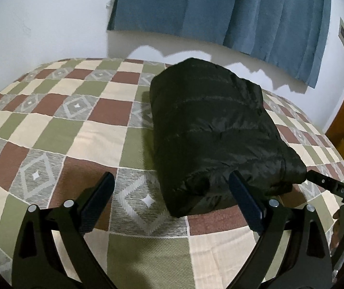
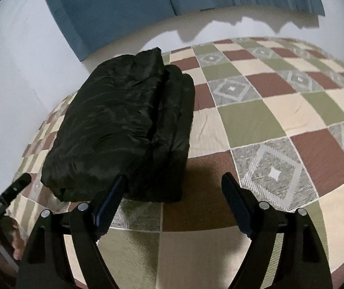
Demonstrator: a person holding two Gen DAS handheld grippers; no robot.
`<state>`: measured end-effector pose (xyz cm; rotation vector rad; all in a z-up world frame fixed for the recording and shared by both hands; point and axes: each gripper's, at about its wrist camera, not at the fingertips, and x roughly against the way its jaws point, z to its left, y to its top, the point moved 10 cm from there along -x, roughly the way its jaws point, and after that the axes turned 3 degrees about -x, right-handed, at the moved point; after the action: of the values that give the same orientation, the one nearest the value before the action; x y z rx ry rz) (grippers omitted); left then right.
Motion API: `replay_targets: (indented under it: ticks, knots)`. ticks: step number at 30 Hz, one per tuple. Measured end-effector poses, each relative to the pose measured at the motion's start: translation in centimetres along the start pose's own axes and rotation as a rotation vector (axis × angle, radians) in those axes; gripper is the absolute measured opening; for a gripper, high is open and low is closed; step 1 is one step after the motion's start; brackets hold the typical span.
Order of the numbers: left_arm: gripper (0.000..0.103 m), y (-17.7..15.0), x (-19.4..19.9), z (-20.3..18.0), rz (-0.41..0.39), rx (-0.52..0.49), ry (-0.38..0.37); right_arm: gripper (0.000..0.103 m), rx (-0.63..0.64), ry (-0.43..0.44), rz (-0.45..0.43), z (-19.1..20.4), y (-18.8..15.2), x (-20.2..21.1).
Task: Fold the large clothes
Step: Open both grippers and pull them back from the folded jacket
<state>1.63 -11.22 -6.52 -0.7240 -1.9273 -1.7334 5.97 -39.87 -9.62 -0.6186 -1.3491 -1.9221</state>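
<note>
The black puffer jacket [image 1: 220, 139] lies folded into a compact bundle right of centre on the checkered bed [image 1: 58, 130], apparently finished (layers stacked squarely), so both the left tongs [image 1: 172, 187] and right tongs [image 2: 174, 187] gape wide, holding nothing.

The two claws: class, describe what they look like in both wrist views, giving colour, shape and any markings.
The left claw and the right claw look alike: black curved arms with triangular cut-outs, round silver pins at the joints, and two flat fingers faced with dark blue ribbed pads. Seen from the side, the right claw's body carries small white lettering, too blurred to read in full. No cables or sleeves show.
</note>
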Motion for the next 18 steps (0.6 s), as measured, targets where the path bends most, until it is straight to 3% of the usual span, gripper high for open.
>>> replay_targets:
  ticks: [18]
  knots:
    - [0.100, 1.0, 2.7, 0.4, -0.068, -0.024, 0.116, 0.085, 0.065, -0.032, -0.053, 2.2, -0.1, 1.5]
